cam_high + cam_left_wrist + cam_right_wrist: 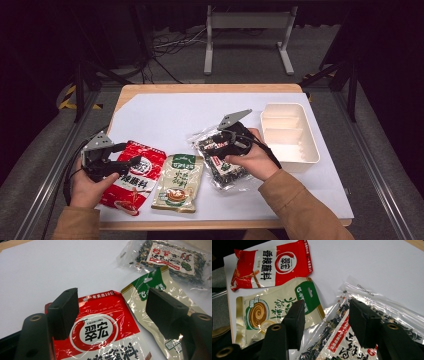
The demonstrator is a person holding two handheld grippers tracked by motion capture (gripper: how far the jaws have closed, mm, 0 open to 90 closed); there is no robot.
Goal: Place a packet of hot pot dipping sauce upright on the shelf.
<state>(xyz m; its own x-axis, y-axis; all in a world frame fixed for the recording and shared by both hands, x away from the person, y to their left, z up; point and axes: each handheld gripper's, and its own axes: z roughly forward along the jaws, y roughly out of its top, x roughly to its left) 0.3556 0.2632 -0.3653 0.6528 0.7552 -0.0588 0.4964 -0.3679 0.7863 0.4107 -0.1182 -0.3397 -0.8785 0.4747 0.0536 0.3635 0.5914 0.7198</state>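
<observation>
Wooden bench [210,88] with a white sheet [175,115] over most of the top. Grey floor [250,65] behind it, black cables [165,47] lying loose there. White metal frame [247,35] stands further back. Surroundings dark, metal rails [45,175] along both sides.

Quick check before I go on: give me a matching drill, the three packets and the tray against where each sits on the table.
Things:
1. red packet
2. green packet
3. clear bag
4. white tray

Places:
A. far right, near the table's edge
B. under the right hand-held gripper
C. farthest left, under the left hand-held gripper
D. between the other two packets

Pairs: 1-C, 2-D, 3-B, 4-A
</observation>
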